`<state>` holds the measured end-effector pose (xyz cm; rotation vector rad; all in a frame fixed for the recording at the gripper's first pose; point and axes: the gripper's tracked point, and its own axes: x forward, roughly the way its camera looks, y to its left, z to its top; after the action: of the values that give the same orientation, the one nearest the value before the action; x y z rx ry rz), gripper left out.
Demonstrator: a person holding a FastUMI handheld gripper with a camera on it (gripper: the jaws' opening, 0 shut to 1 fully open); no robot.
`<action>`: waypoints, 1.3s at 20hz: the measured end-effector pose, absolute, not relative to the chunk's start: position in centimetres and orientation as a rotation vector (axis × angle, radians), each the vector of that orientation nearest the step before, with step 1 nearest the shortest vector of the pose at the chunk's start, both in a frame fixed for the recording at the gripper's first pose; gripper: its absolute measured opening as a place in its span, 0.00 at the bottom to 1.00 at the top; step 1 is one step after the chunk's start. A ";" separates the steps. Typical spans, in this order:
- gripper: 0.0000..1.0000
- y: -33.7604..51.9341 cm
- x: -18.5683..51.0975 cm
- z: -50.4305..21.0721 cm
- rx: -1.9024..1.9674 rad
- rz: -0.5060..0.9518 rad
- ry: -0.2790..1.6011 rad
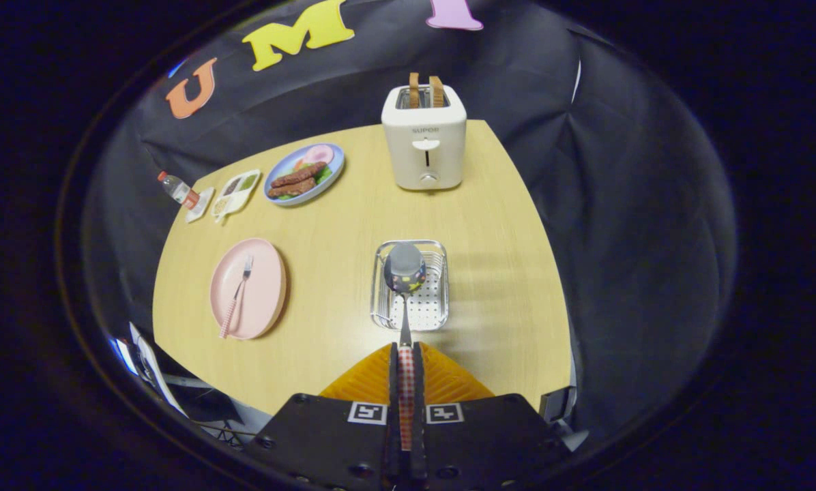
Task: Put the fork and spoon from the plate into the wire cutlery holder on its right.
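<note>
A pale wood-grain table [490,286] is carrying the setup. The gripper [406,372] is pinching the checked handle of the polished steel spoon [404,267], holding its bowl over the wire cutlery holder [435,310], not yet released. The fork [236,294] is still lying on the round pink plate [266,279], left of the holder.

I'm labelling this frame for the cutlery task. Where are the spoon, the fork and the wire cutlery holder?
spoon [404,267]: gripper view, on its bowl, over the holder.
fork [237,292]: gripper view, on its neck, lying on the pink plate.
wire cutlery holder [442,286]: gripper view, on its right wall.
</note>
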<state>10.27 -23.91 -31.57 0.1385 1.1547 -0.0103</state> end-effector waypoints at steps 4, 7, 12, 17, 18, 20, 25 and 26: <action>0.06 -24.7 12.5 -32.3 0.110 -0.020 1.260; 0.06 -24.6 11.7 -32.9 0.093 -0.015 1.389; 0.06 -24.6 10.1 -32.4 0.070 0.040 1.430; 0.06 -24.7 11.1 -32.7 0.069 0.029 1.503; 0.06 -24.4 11.1 -32.7 0.065 0.036 1.534; 0.06 -23.7 11.1 -32.7 0.064 0.053 1.600; 0.06 -23.9 12.1 -33.4 0.016 0.040 1.649; 0.06 -23.8 12.2 -33.3 0.006 0.044 1.660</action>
<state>12.21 -23.81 -33.33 0.0059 1.6599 0.0439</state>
